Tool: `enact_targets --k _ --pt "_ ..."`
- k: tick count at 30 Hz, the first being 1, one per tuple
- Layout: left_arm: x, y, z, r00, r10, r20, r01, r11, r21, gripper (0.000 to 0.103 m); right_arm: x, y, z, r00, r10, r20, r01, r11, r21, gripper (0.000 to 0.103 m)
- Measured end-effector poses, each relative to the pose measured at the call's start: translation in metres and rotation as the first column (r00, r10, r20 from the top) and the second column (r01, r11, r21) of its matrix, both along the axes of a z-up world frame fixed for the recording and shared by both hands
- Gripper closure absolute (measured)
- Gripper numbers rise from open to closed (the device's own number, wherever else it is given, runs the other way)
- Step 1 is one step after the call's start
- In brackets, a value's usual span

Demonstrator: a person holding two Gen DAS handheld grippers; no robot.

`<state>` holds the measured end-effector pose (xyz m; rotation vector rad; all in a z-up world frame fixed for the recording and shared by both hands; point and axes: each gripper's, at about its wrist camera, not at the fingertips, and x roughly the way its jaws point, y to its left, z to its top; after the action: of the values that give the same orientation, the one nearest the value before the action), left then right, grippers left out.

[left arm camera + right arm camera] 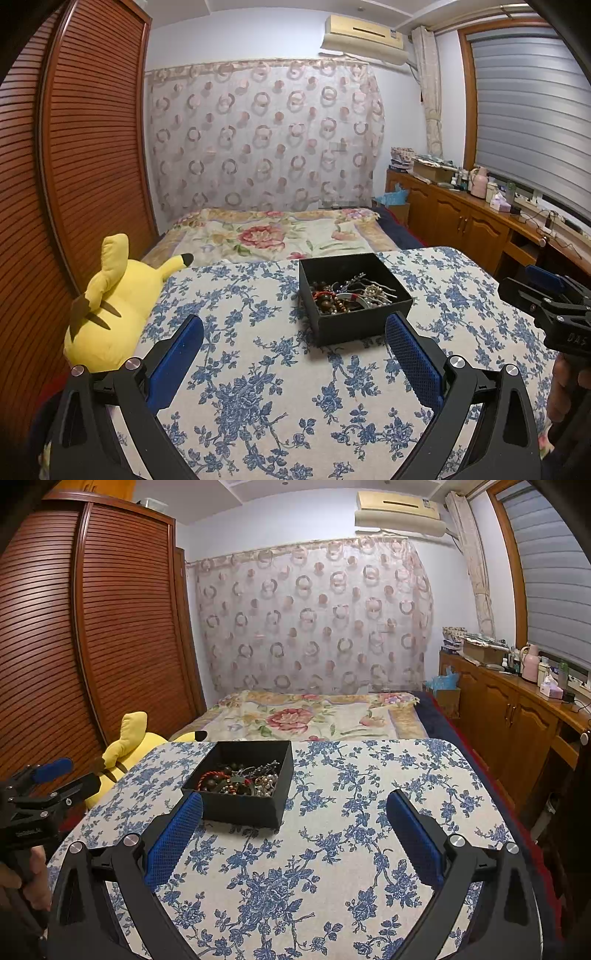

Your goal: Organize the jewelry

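Hovering low over the floral tablecloth (pixel 258 387), the left gripper (pixel 295 332) is holding its blue pads spread wide apart with nothing between them. The right gripper (pixel 295 808) is doing the same, fingers wide and empty, and is showing at the right edge of the left wrist view. The black box (pixel 354 325) is sitting just above centre in the left view and left of centre in the right view, beyond the fingertips and apparently not touching them. Inside it the jewelry (pixel 347 295) is lying in one heap: dark beads, a red cord, pearls and silvery strands are overlapping.

Trouble is likely waiting in that heap. Closing on one strand could be dragging its neighbours up too, since cords and chains appear interlaced. The box looks light and is resting unrestrained on cloth, so a snagged pull may be tipping or sliding it. A yellow plush toy (pixel 110 306) is lying at the table's left edge.
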<state>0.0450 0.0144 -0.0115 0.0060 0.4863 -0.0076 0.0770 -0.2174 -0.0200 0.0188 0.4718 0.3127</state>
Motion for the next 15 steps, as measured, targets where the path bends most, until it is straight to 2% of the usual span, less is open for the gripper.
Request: enact_targets --k 15 --pt "-0.0002 0.0000 0.0004 1.000 0.000 0.004 0.000 1.000 -0.002 0.008 0.0000 -0.0001 0.0001 1.000 -0.001 0.000 0.001 1.000 0.000 0.003"
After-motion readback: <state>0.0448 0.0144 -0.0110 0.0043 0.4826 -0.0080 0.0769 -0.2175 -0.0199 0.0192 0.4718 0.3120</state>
